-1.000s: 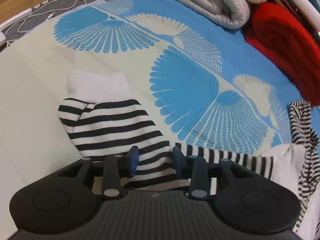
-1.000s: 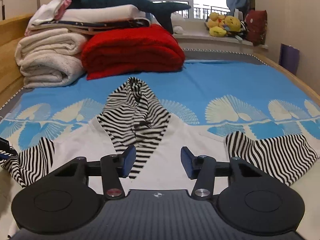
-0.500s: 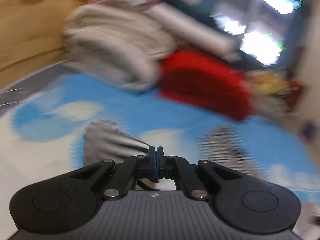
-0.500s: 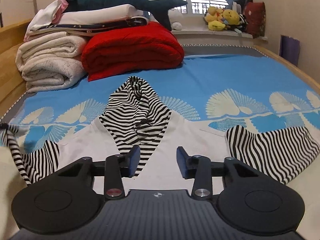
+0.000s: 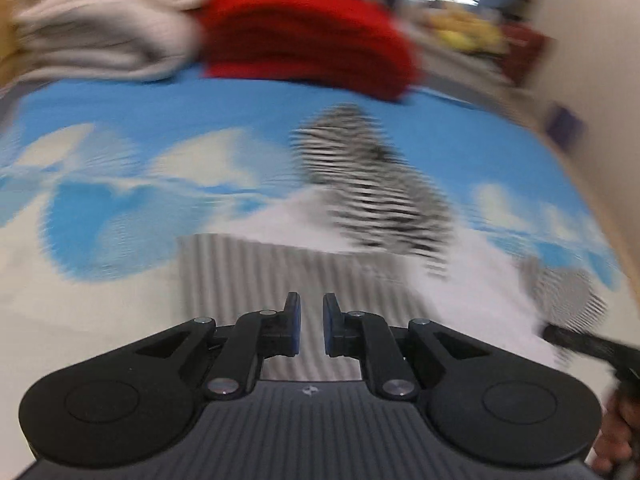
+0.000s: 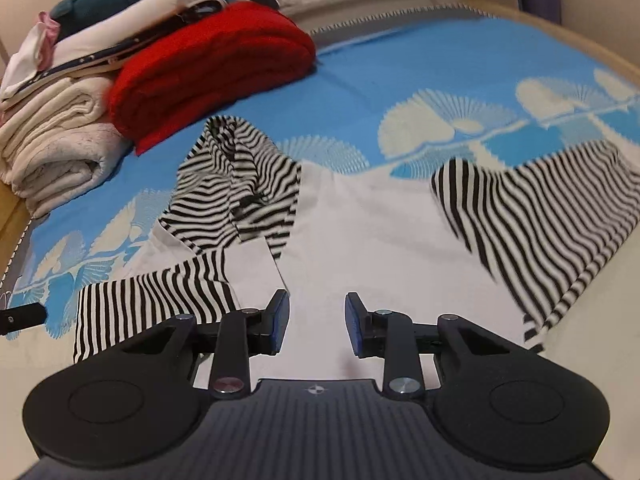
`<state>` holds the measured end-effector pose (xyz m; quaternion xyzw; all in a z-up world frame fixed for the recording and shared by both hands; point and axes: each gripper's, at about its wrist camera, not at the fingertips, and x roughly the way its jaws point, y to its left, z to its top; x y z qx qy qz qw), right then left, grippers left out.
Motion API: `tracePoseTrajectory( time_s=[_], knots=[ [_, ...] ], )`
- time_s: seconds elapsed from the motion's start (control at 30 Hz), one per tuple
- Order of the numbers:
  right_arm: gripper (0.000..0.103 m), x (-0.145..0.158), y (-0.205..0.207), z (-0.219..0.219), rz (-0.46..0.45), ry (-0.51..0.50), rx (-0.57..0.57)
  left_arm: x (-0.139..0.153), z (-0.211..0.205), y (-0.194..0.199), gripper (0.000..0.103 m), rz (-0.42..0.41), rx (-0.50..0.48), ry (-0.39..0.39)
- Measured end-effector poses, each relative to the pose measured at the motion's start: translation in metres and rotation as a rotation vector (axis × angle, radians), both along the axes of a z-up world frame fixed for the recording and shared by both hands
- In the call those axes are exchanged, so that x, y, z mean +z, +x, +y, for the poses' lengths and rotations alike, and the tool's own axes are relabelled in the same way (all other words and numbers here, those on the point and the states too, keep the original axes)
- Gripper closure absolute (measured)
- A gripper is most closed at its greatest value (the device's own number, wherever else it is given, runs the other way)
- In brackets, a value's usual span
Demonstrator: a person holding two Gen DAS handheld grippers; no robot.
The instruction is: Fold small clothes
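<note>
Clothes first: one small white top [image 6: 360, 232] with black-and-white stripes lay spread on the blue-and-cream bedspread [image 6: 420, 80]. Its striped hood [image 6: 236, 184] pointed toward the far end of the bed. One striped sleeve [image 6: 156, 308] lay folded across the white body, ending just beside the fingers [image 6: 278, 320] of my right gripper [image 6: 317, 322]; the other sleeve [image 6: 540, 216] lay out flat to the right.

My right gripper hovered low over the white body, its jaws apart with a clear gap and nothing between them. My left gripper [image 5: 311, 330] showed a narrower gap, jaws apart too and holding nothing, with the folded sleeve just ahead of its tips. That view was smeared with blur, so I could not tell whether the tips touched the cloth. At its right edge I saw a dark part of the other tool.

A folded red blanket [image 6: 216, 64] and a stack of cream blankets [image 6: 56, 136] sat at the far end of the bed, well apart from the top.
</note>
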<state>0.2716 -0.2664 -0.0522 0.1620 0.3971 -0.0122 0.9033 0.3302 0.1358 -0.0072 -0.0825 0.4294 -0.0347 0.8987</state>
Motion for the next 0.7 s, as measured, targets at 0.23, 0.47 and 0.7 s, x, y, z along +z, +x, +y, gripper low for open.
tracePoseTrajectory(
  time_s=[0.23, 0.47, 0.7],
  knots=[
    [0.071, -0.025, 0.038, 0.020, 0.042, 0.116, 0.040, 0.006, 0.039, 0.012, 0.091, -0.029, 0.119, 0.011],
    [0.063, -0.077, 0.100, 0.042, 0.171, 0.143, 0.039, 0.020, 0.049, 0.003, 0.091, -0.059, 0.136, -0.010],
    [0.097, -0.080, 0.108, 0.068, 0.106, -0.023, 0.093, 0.027, 0.061, 0.008, 0.091, -0.083, 0.163, -0.015]
  ],
)
